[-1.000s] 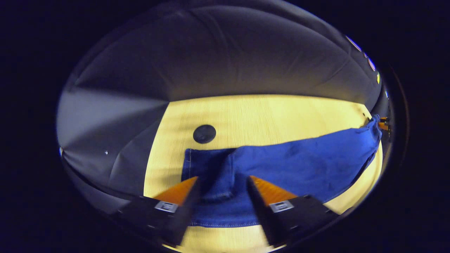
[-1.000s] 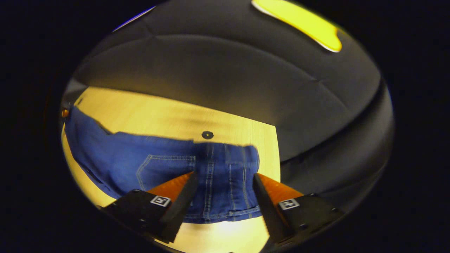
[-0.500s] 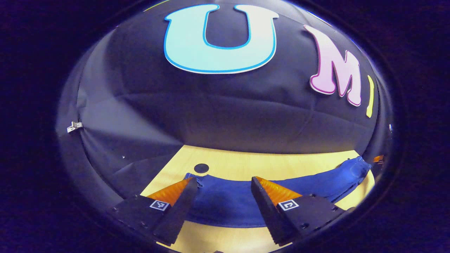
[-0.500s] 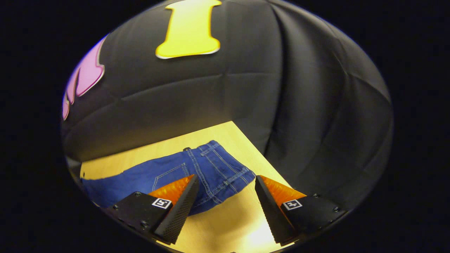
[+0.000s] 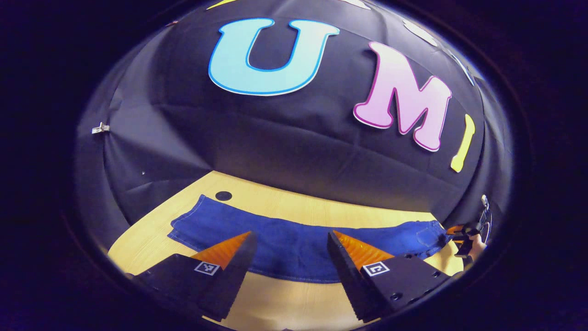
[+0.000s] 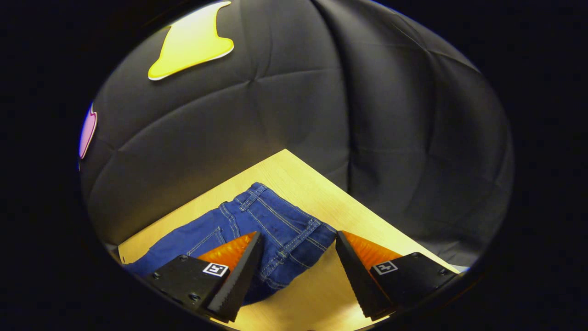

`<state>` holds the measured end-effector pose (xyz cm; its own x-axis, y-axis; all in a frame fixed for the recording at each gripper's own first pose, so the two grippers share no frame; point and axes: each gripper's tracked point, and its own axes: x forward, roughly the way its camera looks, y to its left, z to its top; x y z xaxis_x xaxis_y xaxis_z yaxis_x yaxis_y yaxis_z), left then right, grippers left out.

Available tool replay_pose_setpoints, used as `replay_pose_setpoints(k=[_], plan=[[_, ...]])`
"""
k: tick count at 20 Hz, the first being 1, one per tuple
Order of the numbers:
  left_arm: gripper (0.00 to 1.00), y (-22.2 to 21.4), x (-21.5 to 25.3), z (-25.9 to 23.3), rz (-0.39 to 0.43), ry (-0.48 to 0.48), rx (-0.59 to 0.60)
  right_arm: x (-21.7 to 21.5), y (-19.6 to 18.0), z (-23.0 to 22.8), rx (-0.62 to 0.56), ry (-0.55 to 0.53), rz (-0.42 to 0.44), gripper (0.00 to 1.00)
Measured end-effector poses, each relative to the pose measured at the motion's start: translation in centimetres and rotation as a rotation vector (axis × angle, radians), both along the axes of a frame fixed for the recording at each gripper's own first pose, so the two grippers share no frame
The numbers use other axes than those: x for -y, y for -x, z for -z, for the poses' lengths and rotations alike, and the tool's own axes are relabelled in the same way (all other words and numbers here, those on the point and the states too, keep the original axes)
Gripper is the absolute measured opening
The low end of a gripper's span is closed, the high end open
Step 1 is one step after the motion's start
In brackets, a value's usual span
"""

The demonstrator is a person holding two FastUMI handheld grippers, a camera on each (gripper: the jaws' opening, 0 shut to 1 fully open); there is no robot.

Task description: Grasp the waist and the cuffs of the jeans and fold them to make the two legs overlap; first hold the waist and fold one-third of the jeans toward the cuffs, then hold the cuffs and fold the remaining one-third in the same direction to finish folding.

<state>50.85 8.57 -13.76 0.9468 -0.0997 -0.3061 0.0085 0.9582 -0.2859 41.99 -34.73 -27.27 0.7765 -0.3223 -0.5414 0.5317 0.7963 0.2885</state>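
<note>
- Spanning the booth floor, a pale wooden table (image 5: 294, 301) met black cloth walls (image 5: 275, 138) at its far edges.
- Blue jeans (image 5: 294, 246) lay flat along the table, legs overlapped, cuffs left, waist (image 6: 294, 232) right.
- Left claw (image 5: 290, 262) hung above the jeans' near edge, fingers apart, holding nothing.
- Right claw (image 6: 298, 269) hovered near the waist, fingers apart, empty.
- A dark round spot (image 5: 223, 195) sat on the table beside the cuffs.
</note>
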Motion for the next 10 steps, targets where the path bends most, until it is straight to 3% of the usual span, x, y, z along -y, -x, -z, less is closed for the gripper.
replay_pose_setpoints(k=[2, 6, 8, 9, 10], plan=[[0.97, 0.1, 0.3, 0.0, 0.028, -0.040, -0.017, 0.2, -0.5, 0.5, -0.008, 0.013, 0.005, 0.97], [0.97, 0.1, 1.1, 1.0, 0.072, -0.015, -0.032, 0.0, -1.1, 1.5, -0.003, 0.019, 0.003, 0.95], [0.97, 0.2, 1.6, 1.5, 0.076, -0.003, -0.043, -0.5, -1.3, 1.5, 0.009, 0.006, 0.000, 0.70], [0.97, 0.3, 1.8, 1.7, 0.078, 0.005, -0.051, -0.9, -1.6, 1.6, 0.020, -0.018, -0.018, 0.73], [0.97, 0.3, 1.9, 1.9, 0.078, 0.011, -0.058, -1.3, -1.6, 1.5, 0.019, -0.037, -0.016, 0.58]])
